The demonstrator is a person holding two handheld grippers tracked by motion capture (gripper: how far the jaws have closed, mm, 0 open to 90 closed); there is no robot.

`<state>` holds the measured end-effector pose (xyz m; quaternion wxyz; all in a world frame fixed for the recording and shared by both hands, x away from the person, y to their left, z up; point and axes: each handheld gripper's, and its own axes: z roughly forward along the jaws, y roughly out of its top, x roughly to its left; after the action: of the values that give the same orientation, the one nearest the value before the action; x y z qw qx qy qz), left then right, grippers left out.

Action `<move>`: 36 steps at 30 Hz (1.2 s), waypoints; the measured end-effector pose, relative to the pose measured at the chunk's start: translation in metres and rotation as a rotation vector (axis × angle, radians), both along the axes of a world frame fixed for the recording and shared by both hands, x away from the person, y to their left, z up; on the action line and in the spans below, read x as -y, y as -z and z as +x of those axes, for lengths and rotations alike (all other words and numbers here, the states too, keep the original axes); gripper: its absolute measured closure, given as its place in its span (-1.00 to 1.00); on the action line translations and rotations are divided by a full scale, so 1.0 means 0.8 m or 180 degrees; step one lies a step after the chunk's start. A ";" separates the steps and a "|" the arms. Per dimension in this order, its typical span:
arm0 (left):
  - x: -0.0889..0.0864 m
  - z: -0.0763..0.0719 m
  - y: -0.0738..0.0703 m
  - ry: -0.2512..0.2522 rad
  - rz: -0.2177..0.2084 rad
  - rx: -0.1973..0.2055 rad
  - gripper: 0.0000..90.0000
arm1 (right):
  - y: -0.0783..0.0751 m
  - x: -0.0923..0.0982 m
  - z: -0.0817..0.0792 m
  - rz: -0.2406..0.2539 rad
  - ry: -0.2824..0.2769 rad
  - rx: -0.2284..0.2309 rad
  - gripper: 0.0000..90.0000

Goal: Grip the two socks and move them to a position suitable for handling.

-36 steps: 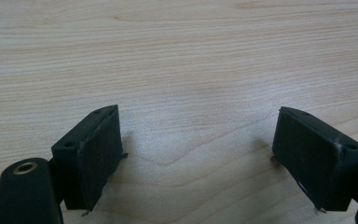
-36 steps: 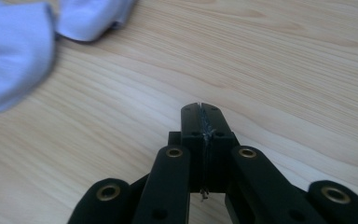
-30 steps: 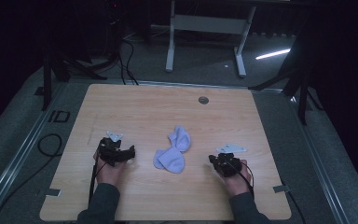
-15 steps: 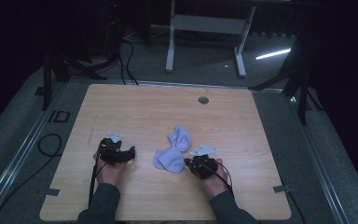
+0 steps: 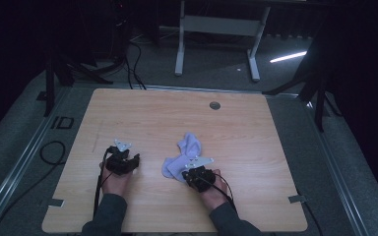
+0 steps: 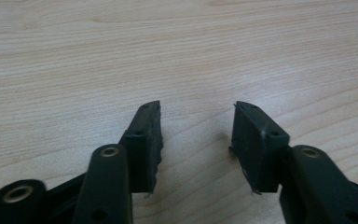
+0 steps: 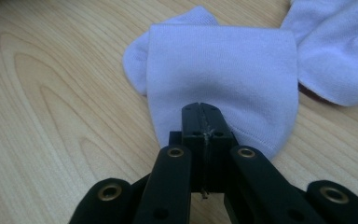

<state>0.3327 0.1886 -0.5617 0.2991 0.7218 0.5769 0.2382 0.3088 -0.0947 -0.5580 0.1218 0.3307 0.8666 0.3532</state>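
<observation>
Table (image 5: 256, 147): pale wood top with a small round grommet (image 5: 215, 105) near its far edge, midway along. Dark floor around it, with cables and a white frame beyond the far side.

Socks (image 5: 184, 157): pale lilac-white cloth lying near the middle of the table, a little toward the near edge. In the high view the heap runs long from the near left to the far right. In the right gripper view two pieces show: a folded sock (image 7: 221, 79) with its long axis running away from the jaws, rounded end farthest off, and a second sock (image 7: 340, 51) just beside it at the upper right, the two touching or overlapping at that edge.

Right gripper (image 5: 193, 173): at the near end of the heap. Its jaws are pressed together with the near edge of the folded sock pinched between them, the cloth puckered at the tips.

Left gripper (image 5: 124, 158): well left of the socks, over bare wood. Its jaws stand apart, nothing between them, only wood grain showing in the gap.
</observation>
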 end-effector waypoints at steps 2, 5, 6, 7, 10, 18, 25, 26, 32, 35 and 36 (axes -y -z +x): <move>0.001 -0.003 -0.004 0.0049 -0.0053 0.0022 0.28 | 0.000 0.001 0.000 0.0008 -0.0012 -0.0029 0.99; 0.005 -0.007 -0.010 0.0131 -0.0142 0.0075 0.29 | 0.000 0.002 -0.001 0.0016 -0.0024 -0.0040 0.99; 0.008 -0.008 -0.010 0.0155 -0.0132 0.0074 0.29 | 0.000 0.002 -0.002 0.0026 -0.0025 -0.0045 0.99; 0.011 -0.009 -0.011 0.0179 -0.0121 0.0067 0.29 | 0.000 0.002 -0.002 0.0034 -0.0030 -0.0051 0.99; 0.020 -0.013 -0.012 0.0284 -0.0117 0.0062 0.30 | 0.000 0.002 -0.003 0.0046 -0.0047 -0.0050 0.99; 0.039 -0.025 -0.019 0.0569 -0.0163 0.0170 0.50 | 0.001 -0.002 -0.007 0.0053 -0.0130 -0.0065 0.99; 0.058 -0.030 -0.018 0.0847 -0.0242 0.0156 0.81 | 0.001 -0.005 -0.010 0.0054 -0.0188 -0.0075 0.99; 0.060 -0.030 -0.018 0.0865 -0.0224 0.0148 0.87 | 0.001 -0.005 -0.010 0.0052 -0.0202 -0.0063 0.99; 0.071 -0.030 -0.014 0.1007 -0.0229 0.0117 0.99 | 0.001 -0.007 -0.011 0.0061 -0.0238 -0.0078 0.99; 0.077 -0.031 -0.012 0.1066 -0.0212 0.0099 0.99 | 0.001 -0.007 -0.010 0.0072 -0.0244 -0.0085 0.99; 0.077 -0.031 -0.012 0.1066 -0.0212 0.0099 0.99 | 0.001 -0.007 -0.010 0.0072 -0.0244 -0.0085 0.99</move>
<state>0.3081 0.1268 -0.5518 0.3673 0.7937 0.4515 0.1769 0.3005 -0.0895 -0.5588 0.0928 0.3032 0.8762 0.3630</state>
